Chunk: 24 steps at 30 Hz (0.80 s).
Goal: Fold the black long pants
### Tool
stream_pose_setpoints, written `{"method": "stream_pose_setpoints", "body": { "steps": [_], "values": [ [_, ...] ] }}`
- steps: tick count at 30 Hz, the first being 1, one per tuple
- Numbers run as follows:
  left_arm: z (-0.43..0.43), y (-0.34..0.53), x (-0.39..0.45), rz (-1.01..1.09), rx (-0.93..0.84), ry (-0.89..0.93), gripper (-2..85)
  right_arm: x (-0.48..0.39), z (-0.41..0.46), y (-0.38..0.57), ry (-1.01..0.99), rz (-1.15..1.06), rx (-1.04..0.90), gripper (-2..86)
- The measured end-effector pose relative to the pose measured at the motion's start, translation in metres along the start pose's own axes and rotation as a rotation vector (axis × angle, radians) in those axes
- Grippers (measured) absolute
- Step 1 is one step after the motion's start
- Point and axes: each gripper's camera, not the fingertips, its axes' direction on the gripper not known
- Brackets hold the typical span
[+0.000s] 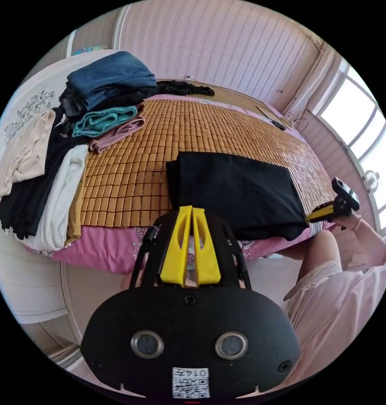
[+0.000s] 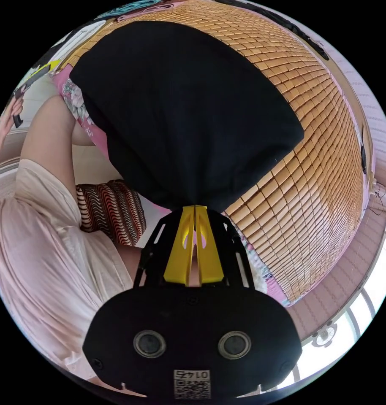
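Observation:
The black long pants lie folded into a flat rectangle on the bamboo mat, at the near edge of the bed. My left gripper is shut, its tips at the near left corner of the pants; I see no cloth between the jaws. In the right gripper view the pants taper to a point at my right gripper, which is shut on that corner where it hangs over the bed edge. The right gripper also appears in the left gripper view, touching the pants' near right corner. The left gripper shows small beside the far corner.
A pile of folded clothes in blue, teal and pink sits at the mat's far left, with cream, black and white garments draped beside it. A dark garment lies at the far end. A person's leg stands against the pink sheet. A striped cushion is below.

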Motion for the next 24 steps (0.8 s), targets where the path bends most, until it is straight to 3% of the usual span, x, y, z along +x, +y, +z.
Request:
{"method": "stream_pose_setpoints", "body": {
  "steps": [5, 9, 11, 13, 17, 20, 24],
  "values": [
    [0.057, 0.003, 0.140, 0.396, -0.065, 0.148, -1.0, 0.008, -0.048, -0.064, 0.003, -0.019, 0.196, -0.6],
    [0.082, 0.006, 0.196, 0.514, -0.022, 0.092, -1.0, 0.010, -0.067, -0.118, 0.091, -0.070, 0.263, -0.6],
    [0.108, 0.012, 0.211, 0.581, -0.066, -0.020, -1.0, 0.020, -0.052, -0.153, 0.050, -0.090, 0.186, -0.6],
    [0.130, 0.020, 0.212, 0.602, -0.149, 0.001, -1.0, 0.026, -0.026, -0.167, 0.000, -0.094, 0.084, -0.6],
    [0.132, 0.027, 0.209, 0.555, -0.112, 0.061, -1.0, 0.038, -0.044, -0.174, 0.026, -0.235, -0.059, -0.6],
    [0.134, 0.030, 0.212, 0.545, -0.109, 0.066, -1.0, 0.071, -0.080, -0.178, 0.051, -0.135, 0.075, -0.5],
    [0.136, 0.036, 0.223, 0.586, -0.107, 0.033, -1.0, 0.107, -0.065, -0.181, -0.089, -0.023, 0.020, -0.5]
  ]
}}
